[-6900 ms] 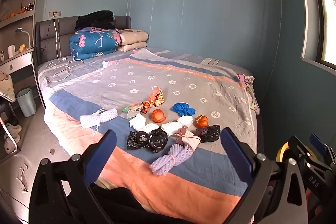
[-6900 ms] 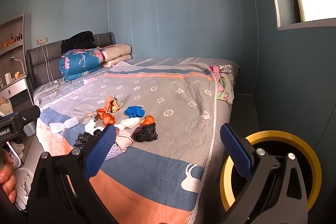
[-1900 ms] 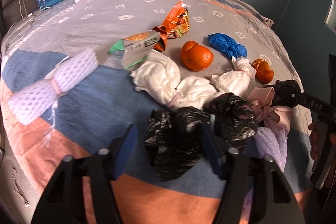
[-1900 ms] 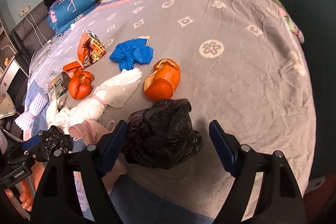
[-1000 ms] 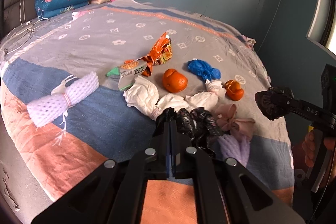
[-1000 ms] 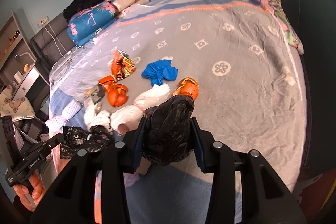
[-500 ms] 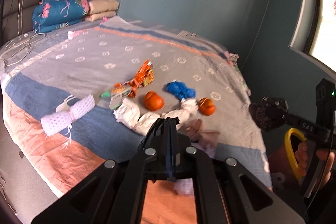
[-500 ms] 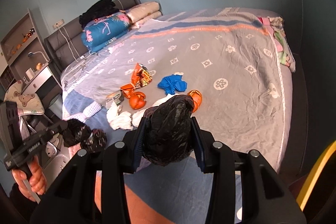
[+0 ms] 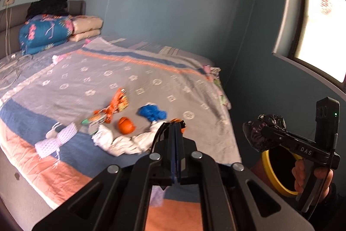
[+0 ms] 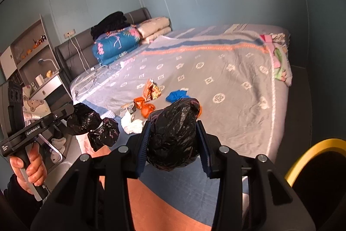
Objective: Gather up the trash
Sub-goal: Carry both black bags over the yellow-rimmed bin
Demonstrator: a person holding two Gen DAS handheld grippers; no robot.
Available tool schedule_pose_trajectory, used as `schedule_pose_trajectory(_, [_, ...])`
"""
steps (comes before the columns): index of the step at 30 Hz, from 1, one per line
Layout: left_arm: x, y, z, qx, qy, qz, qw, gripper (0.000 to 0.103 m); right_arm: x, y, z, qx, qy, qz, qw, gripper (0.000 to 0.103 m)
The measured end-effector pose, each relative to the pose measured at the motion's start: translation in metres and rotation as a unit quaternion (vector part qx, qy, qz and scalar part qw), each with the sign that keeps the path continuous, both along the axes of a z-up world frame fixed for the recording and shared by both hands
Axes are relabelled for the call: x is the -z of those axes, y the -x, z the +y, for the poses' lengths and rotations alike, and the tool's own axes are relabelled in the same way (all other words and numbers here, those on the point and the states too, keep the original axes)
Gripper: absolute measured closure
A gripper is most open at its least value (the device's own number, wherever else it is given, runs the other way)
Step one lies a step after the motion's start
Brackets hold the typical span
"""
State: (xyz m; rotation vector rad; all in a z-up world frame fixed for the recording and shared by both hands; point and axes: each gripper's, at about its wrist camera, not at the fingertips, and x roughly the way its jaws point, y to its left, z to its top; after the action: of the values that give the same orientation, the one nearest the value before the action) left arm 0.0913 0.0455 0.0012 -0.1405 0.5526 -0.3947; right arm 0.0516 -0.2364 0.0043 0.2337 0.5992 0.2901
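A crumpled black bag (image 10: 173, 133) is clamped between the blue pads of the right gripper (image 10: 173, 138), and a knotted black bag (image 10: 93, 125) is pinched in the tightly closed left gripper (image 10: 69, 112); both are held clear of the bed (image 10: 237, 88), with the yellow-rimmed bin (image 10: 313, 144) just beside the right one. Neither bag is judged to be binned yet, and much is left on the cover: an orange peel (image 9: 126, 125), a blue bag (image 9: 152, 112), a snack wrapper (image 9: 117, 101), white bags (image 9: 121, 142) and a foam net (image 9: 57, 141)
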Motion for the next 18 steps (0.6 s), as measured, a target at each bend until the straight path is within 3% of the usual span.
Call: schedule_pose_trajectory(18, [-0.038, 0.016, -0.123, 0.109, -0.005, -0.032, 0.9935, 0.102, -0.044, 0.090, -0.119, 0.138, -0.021, -0.054, 0.989, 0.064])
